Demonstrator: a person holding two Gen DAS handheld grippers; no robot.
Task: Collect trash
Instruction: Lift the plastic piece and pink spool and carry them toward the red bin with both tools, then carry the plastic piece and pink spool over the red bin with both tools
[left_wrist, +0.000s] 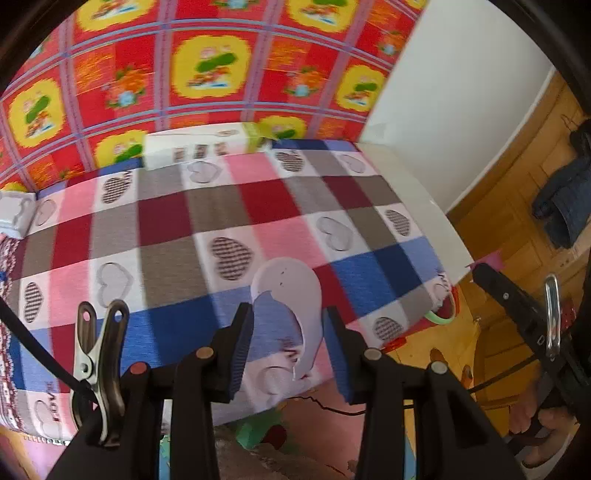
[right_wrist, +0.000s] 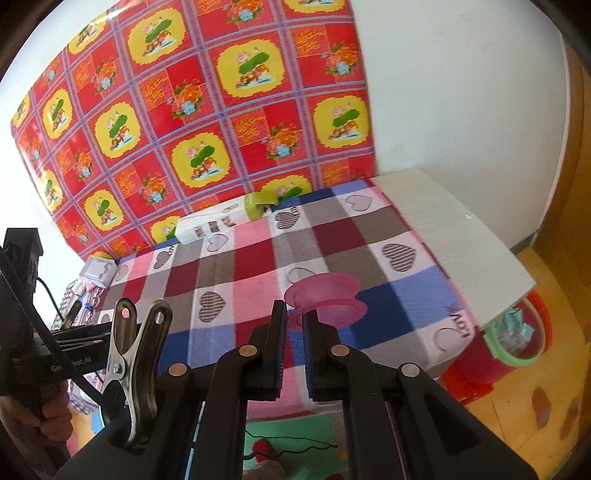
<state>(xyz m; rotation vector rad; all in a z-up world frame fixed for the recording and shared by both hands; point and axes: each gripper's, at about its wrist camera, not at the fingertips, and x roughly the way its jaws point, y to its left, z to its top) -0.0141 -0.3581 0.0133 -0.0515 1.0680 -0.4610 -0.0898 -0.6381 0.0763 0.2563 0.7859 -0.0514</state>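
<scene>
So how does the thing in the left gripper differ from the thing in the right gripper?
The left gripper holds a pale white broken piece, flat and curved with a jagged edge; the right gripper holds a pink spool, round and whole. The left gripper stands wider around its piece; the right gripper is nearly closed on the spool's rim. Both are carried above the checked cloth.

White wall (right_wrist: 461, 92) is standing behind the table (right_wrist: 454, 236), red-and-yellow floral sheet (right_wrist: 207, 122) hanging along its back edge. Checked heart cloth (left_wrist: 221, 221) is covering the top. Wood floor (right_wrist: 546, 406) showing right, daylight falling in.
</scene>
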